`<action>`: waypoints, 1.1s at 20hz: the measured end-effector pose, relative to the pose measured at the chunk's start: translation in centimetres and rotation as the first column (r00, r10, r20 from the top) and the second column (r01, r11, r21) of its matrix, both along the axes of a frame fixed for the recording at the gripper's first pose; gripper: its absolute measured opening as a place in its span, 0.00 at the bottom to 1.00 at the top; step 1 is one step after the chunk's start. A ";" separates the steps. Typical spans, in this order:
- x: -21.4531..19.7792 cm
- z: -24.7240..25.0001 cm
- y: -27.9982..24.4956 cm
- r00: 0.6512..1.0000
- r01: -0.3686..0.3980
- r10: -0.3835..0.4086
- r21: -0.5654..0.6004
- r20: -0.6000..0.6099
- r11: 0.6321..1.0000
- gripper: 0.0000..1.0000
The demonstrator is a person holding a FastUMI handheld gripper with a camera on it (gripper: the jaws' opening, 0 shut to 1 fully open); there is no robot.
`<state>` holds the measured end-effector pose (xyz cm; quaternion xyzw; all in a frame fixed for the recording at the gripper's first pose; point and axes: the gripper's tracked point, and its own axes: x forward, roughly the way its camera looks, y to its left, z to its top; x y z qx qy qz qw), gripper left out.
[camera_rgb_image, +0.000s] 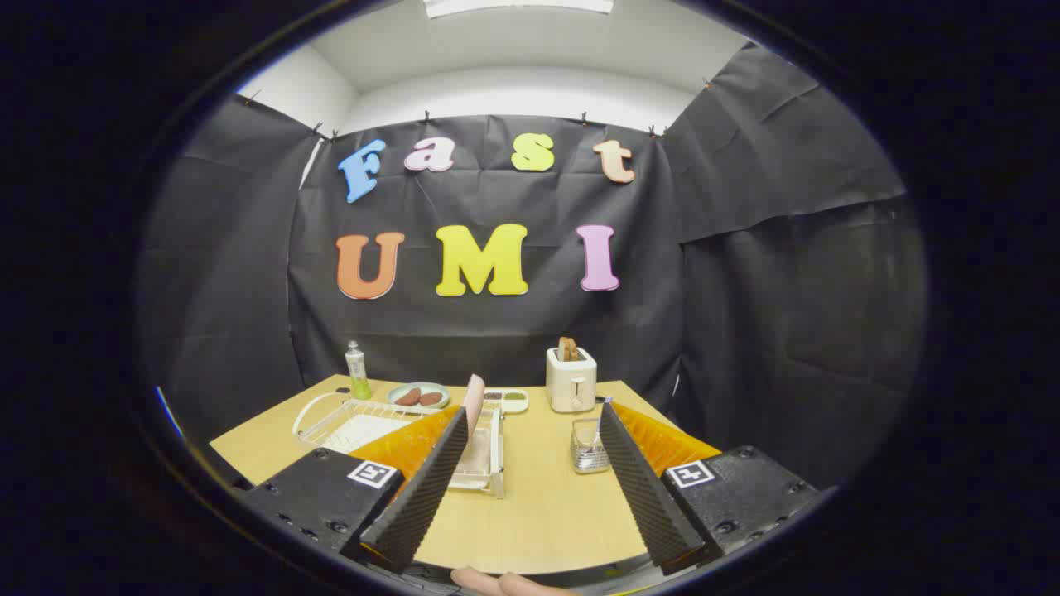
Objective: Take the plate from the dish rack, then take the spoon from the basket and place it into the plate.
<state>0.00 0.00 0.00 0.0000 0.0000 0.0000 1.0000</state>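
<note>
Two fingers of our gripper (530, 422) stood spread wide with nothing between them, above the wooden table (538, 513); just beyond the left finger we saw the white dish rack (484, 455), with the pink plate (473, 401) standing upright on edge in it; close beside the right fingertip stood the small wire basket (588, 447), the spoon (603, 407) handle poking up from it; farther back were a white toaster (571, 381), a green bottle (358, 372), a dish of brown pieces (419, 396) and a wire tray (348, 422); a hand (497, 583) showed below the fingers.
</note>
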 end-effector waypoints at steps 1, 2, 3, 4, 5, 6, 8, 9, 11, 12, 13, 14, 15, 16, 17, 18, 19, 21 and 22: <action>0.0 0.0 0.0 1.000 -0.003 0.003 0.001 -0.002 1.000 1.00; 0.0 -0.2 0.1 1.000 -0.004 0.004 0.001 -0.005 1.000 1.00; 0.0 -0.2 0.1 1.000 -0.005 0.005 0.001 -0.006 1.000 1.00; 0.0 -0.3 0.2 1.000 -0.007 0.007 0.001 -0.007 1.000 1.00; -0.1 -0.3 0.2 1.000 -0.009 0.009 -0.001 -0.008 1.000 1.00; 0.0 -0.4 0.2 1.000 -0.010 0.010 -0.002 -0.010 1.000 1.00; 0.0 -0.3 0.7 1.000 -0.026 0.026 0.006 -0.009 1.000 1.00; 0.0 -0.3 0.8 0.999 -0.032 0.032 0.009 -0.011 0.999 1.00; 0.1 -0.2 0.8 0.999 -0.032 0.032 0.013 -0.008 0.999 1.00; 0.4 -0.2 0.7 1.000 -0.027 0.027 0.012 -0.008 1.000 1.00; 0.6 -0.2 0.7 1.000 -0.024 0.024 0.009 -0.011 1.000 1.00; 1.0 -0.3 0.9 1.000 -0.028 0.028 0.007 -0.014 1.000 1.00; 1.5 -0.2 1.3 0.999 -0.038 0.038 0.006 -0.021 0.999 1.00; 2.0 -0.4 1.7 0.998 -0.051 0.051 0.005 -0.036 0.999 1.00; 2.7 -0.4 2.1 0.996 -0.071 0.071 0.004 -0.052 0.997 1.00; 3.5 -0.5 2.6 0.993 -0.088 0.088 -0.004 -0.075 0.996 1.00; 4.6 -0.4 2.7 0.990 -0.090 0.088 -0.013 -0.106 0.996 1.00; 7.0 -0.2 3.0 0.983 -0.092 0.087 -0.024 -0.160 0.995 1.00; 8.2 0.0 3.6 0.978 -0.106 0.099 -0.029 -0.182 0.994 1.00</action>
